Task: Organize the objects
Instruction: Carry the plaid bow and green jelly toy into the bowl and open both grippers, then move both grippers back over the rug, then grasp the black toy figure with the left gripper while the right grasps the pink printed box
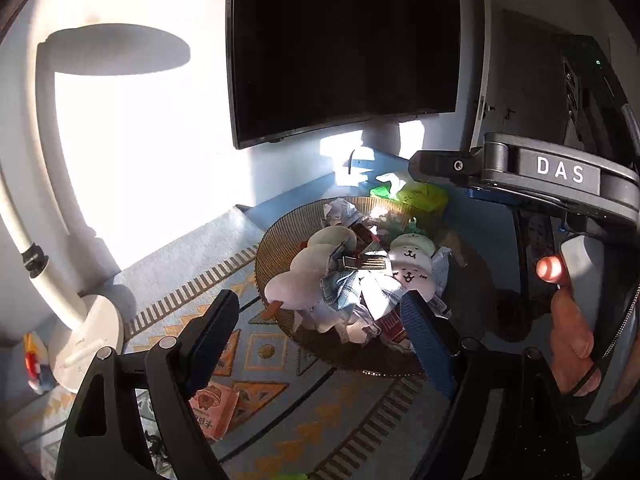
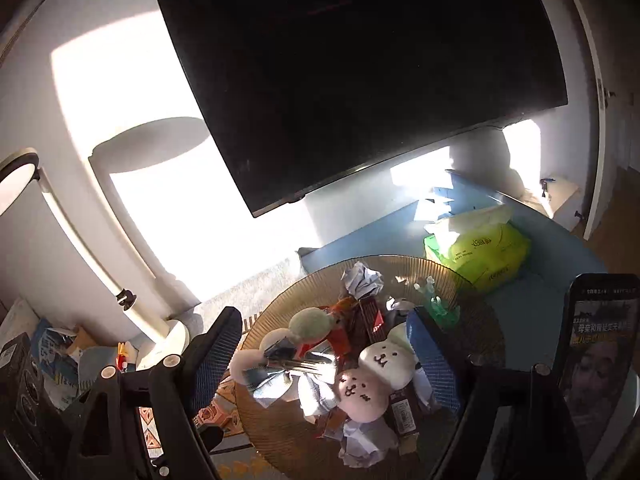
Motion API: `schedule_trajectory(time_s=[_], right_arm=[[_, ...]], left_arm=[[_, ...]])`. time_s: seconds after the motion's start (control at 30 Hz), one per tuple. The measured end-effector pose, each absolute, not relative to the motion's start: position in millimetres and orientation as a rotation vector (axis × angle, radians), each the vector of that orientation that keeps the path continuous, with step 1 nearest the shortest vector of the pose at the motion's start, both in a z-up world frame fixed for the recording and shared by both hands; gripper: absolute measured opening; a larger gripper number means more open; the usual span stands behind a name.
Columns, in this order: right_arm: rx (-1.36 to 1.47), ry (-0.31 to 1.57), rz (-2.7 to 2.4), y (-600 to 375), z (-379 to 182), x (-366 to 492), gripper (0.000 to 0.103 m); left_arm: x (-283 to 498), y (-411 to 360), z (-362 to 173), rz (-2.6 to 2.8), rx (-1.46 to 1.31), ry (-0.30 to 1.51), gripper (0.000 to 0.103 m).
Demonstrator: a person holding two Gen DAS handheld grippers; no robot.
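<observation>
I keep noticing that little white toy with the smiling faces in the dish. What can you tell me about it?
The white plush toy looks soft and fuzzy, made of rounded lobes, two of which carry small stitched faces with dot eyes and smiling mouths. It lies on its side atop the clutter in the round ribbed amber dish, resting against crumpled paper and blue-and-white cloth, beside a metal clip. Sunlight falls across it. Nothing grips it.
</observation>
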State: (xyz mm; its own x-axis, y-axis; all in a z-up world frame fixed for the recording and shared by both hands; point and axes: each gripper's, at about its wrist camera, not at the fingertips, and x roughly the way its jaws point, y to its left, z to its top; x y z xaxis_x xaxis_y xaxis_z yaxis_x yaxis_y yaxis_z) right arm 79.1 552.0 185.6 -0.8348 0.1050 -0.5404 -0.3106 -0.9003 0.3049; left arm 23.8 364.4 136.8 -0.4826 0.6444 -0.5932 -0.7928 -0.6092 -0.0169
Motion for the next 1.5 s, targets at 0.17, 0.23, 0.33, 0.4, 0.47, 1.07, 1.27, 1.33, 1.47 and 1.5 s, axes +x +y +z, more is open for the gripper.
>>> schedule_trajectory(time_s=[0.17, 0.23, 0.33, 0.4, 0.47, 1.07, 1.27, 1.33, 1.47, 1.5], right_arm=[[-0.875, 0.374, 2.98, 464.8, 168.0, 116.8, 0.103], [-0.918, 0.301, 3.073, 430.9, 146.7, 129.4, 0.103], [-0.997, 0.143, 3.101, 392.7, 111.8, 135.9, 0.103], [-0.995, 0.12, 3.099, 386.4, 95.6, 138.1, 0.103], [-1.01, 0.14, 3.086, 391.8, 86.8, 135.4, 0.103], [-1.175, 0.123, 2.886, 407.8, 43.9, 105.3, 0.103], [-1.247, 0.093, 2.806, 406.0, 36.2, 94.4, 0.103], [-1.253, 0.081, 2.796, 405.0, 35.6, 93.6, 0.103], [-1.186, 0.071, 2.785, 405.6, 39.9, 98.7, 0.103], [-1.168, 0.074, 2.781, 406.3, 41.1, 99.9, 0.103]], left_arm=[[39.0, 271.9, 121.7, 2.294, -0.765, 0.271, 0.103], [41.7, 231.2, 107.1, 2.377, -0.808, 0.221, 0.103], [37.5, 177.3, 81.5, 2.48, -0.951, 0.144, 0.103], [32.9, 145.9, 65.1, 2.56, -1.027, 0.066, 0.103], [28.8, 121.7, 51.6, 2.622, -1.067, 0.0, 0.102], [13.8, 130.2, 12.4, 2.731, -1.302, 0.148, 0.102], [14.8, 133.5, 11.4, 2.731, -1.316, 0.2, 0.102], [14.7, 133.3, 12.2, 2.727, -1.311, 0.198, 0.102], [15.8, 131.7, 14.0, 2.725, -1.296, 0.18, 0.102], [15.5, 131.6, 14.2, 2.724, -1.292, 0.175, 0.102]])
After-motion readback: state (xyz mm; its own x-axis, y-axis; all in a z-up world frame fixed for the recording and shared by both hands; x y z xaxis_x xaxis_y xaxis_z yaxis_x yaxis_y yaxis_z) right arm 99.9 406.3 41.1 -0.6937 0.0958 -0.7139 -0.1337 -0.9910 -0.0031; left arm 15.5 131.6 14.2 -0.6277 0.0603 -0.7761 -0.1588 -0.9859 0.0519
